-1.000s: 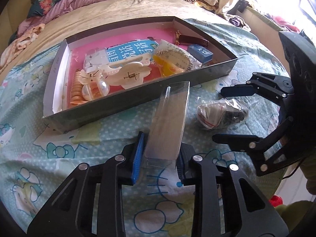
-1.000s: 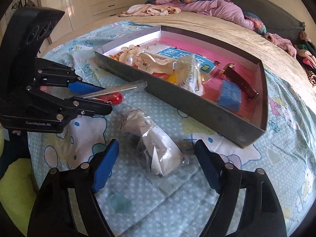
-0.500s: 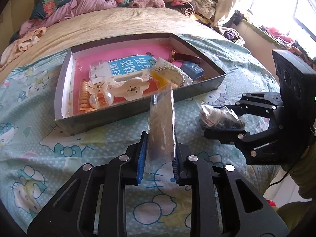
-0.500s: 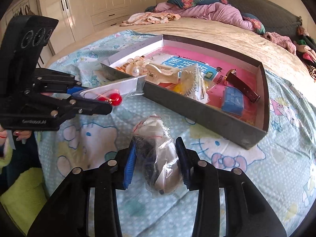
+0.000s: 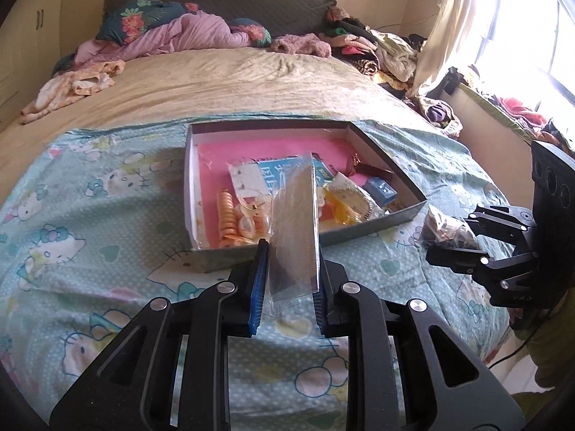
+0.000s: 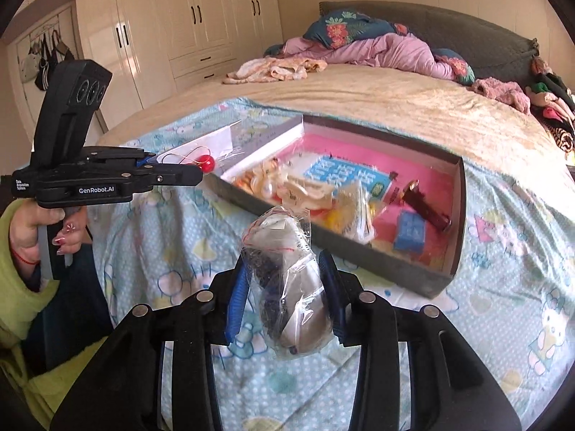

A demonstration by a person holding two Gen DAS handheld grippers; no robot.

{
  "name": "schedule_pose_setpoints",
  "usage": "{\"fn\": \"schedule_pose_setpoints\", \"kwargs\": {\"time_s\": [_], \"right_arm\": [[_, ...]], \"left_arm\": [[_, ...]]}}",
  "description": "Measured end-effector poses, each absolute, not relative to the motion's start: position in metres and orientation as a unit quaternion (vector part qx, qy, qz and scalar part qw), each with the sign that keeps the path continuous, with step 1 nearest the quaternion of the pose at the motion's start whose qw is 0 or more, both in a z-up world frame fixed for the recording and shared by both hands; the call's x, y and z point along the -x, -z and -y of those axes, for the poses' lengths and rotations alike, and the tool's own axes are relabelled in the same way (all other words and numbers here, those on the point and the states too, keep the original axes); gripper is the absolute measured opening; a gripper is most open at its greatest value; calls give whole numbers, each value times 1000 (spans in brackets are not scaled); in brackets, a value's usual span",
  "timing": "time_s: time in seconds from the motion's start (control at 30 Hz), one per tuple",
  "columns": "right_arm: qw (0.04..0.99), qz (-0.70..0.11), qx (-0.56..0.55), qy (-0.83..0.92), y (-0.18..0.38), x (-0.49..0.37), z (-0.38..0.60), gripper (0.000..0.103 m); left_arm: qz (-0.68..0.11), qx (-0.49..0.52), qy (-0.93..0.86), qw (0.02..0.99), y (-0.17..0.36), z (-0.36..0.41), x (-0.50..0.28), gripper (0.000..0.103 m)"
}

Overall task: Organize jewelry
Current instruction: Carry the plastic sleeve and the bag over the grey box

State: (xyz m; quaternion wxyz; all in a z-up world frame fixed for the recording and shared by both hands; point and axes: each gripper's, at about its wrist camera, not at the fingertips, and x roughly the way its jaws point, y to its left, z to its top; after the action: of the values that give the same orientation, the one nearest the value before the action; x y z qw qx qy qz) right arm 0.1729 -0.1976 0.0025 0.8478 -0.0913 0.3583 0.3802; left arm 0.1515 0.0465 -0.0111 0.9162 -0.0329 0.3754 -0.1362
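1. Two claws clenched: left claw [image 5: 289, 283] on flat sleeve [image 5: 295, 230], lower centre; right claw [image 6: 285, 298] on crumpled bag [image 6: 287, 287].
2. Slick plastic may slip, missing box [image 5: 377, 224] at frame centre.

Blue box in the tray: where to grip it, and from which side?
Grip the blue box across its two long sides, coming straight down from above. It lies flat on the pink liner near the tray corner, with the dark red strap beside it, so side approaches are walled off.
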Motion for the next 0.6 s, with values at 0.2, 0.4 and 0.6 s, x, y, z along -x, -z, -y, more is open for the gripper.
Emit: {"fn": "schedule_pose_setpoints", "kwargs": {"time_s": [0.2,0.4,0.6], "right_arm": [[854,-335,91,-388,-25,-182,186,36],[858,-316,88,-394,-43,-193,176,36],[864,-300,86,-396,-54,-200,170,36]], "left_arm": [[-364,52,114,923,0,-65,-155,15],[-361,61,105,925,-5,-74,-163,15],[-350,58,101,930,-18,-75,-174,15]]}}
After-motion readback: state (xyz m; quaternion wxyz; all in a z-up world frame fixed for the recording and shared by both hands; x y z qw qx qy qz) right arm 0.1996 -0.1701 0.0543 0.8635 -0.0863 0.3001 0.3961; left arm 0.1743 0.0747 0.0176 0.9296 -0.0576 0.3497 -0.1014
